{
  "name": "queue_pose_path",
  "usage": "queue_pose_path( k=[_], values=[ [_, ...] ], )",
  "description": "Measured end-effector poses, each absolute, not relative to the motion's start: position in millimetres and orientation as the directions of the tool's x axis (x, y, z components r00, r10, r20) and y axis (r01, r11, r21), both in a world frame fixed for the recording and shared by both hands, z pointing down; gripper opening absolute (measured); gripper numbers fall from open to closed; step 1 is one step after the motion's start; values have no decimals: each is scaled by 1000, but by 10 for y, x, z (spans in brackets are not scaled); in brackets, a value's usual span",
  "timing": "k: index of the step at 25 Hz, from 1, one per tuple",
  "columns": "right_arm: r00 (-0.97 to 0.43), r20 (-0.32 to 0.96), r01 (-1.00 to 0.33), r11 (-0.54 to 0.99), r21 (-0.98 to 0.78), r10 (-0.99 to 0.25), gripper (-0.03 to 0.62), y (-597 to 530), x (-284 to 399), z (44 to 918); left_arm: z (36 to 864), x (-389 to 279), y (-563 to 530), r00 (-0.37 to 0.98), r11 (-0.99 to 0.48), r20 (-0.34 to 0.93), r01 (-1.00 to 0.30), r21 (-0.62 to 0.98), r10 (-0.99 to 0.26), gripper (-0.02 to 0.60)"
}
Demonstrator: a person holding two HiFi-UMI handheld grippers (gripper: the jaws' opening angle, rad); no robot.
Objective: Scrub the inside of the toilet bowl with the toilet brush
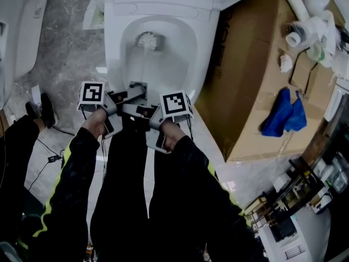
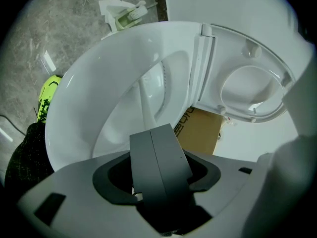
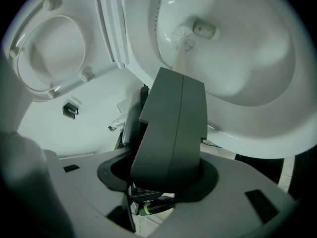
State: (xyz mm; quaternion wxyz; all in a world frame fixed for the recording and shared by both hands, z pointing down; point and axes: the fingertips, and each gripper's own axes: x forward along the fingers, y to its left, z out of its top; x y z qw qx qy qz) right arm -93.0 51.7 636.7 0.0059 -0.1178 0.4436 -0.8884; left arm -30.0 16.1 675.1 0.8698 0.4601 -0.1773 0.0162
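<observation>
Head view: left gripper point(image 1: 131, 91) and right gripper point(image 1: 143, 111) are both clamping the toilet brush point(image 1: 147, 40), its bristles working inside the toilet bowl point(image 1: 117, 42); scrubbing is seemingly underway, unfinished.

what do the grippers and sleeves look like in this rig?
Left gripper and right gripper: light grey bodies, flat dark grey jaws, each topped by a white cube with black square markers. A thin dark cable trails by the right one. Sleeves are black with yellow-green stripes.
</observation>
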Motion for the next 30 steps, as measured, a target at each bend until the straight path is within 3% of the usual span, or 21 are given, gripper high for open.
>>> queue_pose_path(
  k=[17, 30],
  values=[
    [-954, 246, -103, -583, -806, -172, 209, 389, -719, 6498, 6882, -89, 59, 943, 562, 313, -201, 803, -110, 259],
    [-944, 291, -147, -591, -793, -156, 209, 495, -552, 6212, 6548, 105, 145, 961, 568, 245, -132, 812, -127, 259]
  ],
)
